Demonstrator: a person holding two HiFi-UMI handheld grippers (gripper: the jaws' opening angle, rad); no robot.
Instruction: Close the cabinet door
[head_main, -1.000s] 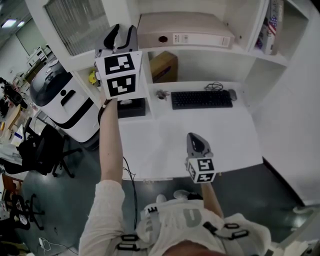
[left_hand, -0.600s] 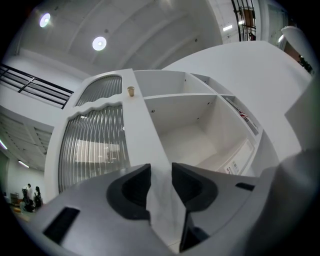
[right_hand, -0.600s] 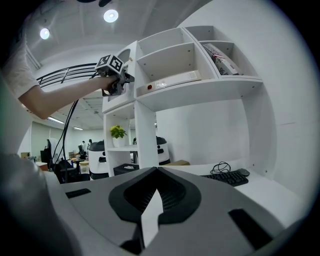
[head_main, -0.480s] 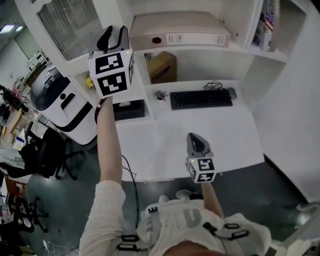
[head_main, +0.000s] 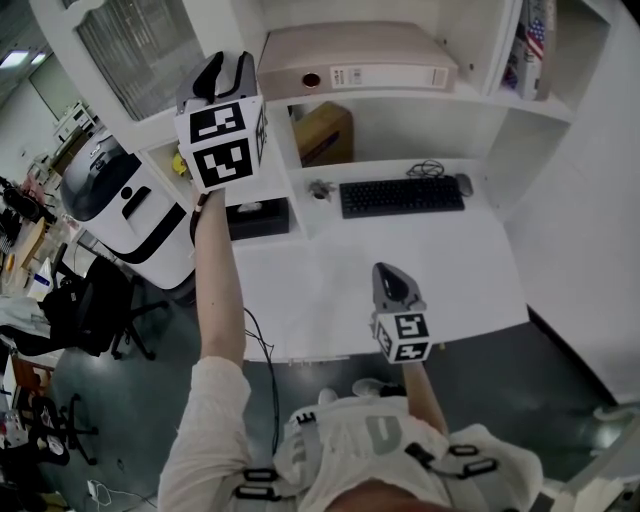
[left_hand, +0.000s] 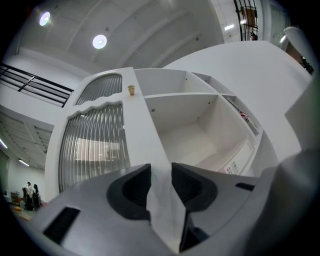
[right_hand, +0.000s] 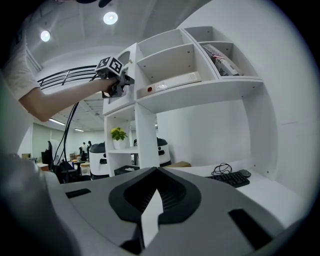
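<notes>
The cabinet door (head_main: 150, 50), ribbed glass in a white frame, stands swung open, up and to the left of the white binder (head_main: 360, 62) that lies on the shelf. The left gripper (head_main: 228, 72) is raised just left of the binder. Its jaws have just been closing on the door's white free edge, which now fills the gap between them, so I judge it pinched. A small brass knob (left_hand: 131, 90) sits farther along that edge. The right gripper (head_main: 393, 285) hangs well below the binder over the tabletop (head_main: 330, 270), its jaws pressed together on nothing. To close the door well, keep the pinch light and lead the edge round the hinge's arc rather than shoving it straight. Release before the edge meets the frame, so the jaws are not trapped.
</notes>
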